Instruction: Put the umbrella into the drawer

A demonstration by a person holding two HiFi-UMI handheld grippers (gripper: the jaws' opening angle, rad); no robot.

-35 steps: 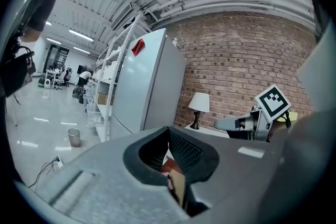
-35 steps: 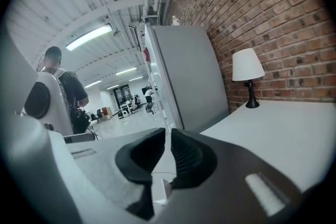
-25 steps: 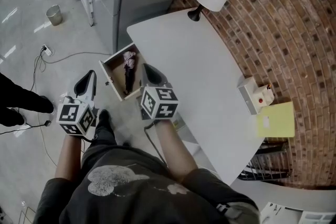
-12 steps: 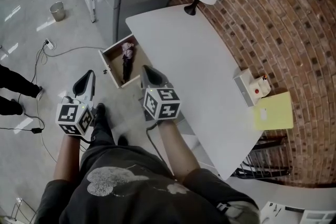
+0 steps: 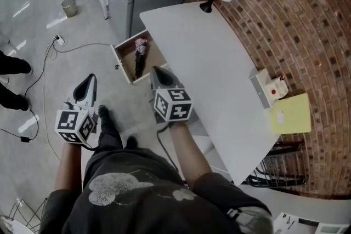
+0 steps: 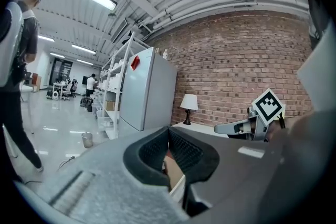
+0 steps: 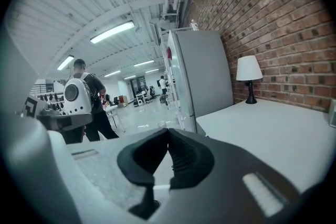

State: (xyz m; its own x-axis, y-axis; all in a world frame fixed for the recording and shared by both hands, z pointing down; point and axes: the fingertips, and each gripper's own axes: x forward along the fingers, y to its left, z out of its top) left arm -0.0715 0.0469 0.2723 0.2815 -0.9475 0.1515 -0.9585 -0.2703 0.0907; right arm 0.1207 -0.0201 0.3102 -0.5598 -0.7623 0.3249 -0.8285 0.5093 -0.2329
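Ahead of your right gripper (image 5: 157, 73), just past its tips, the wooden drawer (image 5: 120, 61) stands pulled out from the smooth white table (image 5: 219, 79). The folded umbrella (image 5: 138, 63), dark with a pink end, lies inside it. You hold both grippers forward and nearly level, the left gripper (image 5: 90, 81) off to the side over glossy grey floor (image 5: 38, 79). Both pairs of ribbed black jaws are pressed together, empty. A red brick wall (image 5: 296, 19) backs the table.
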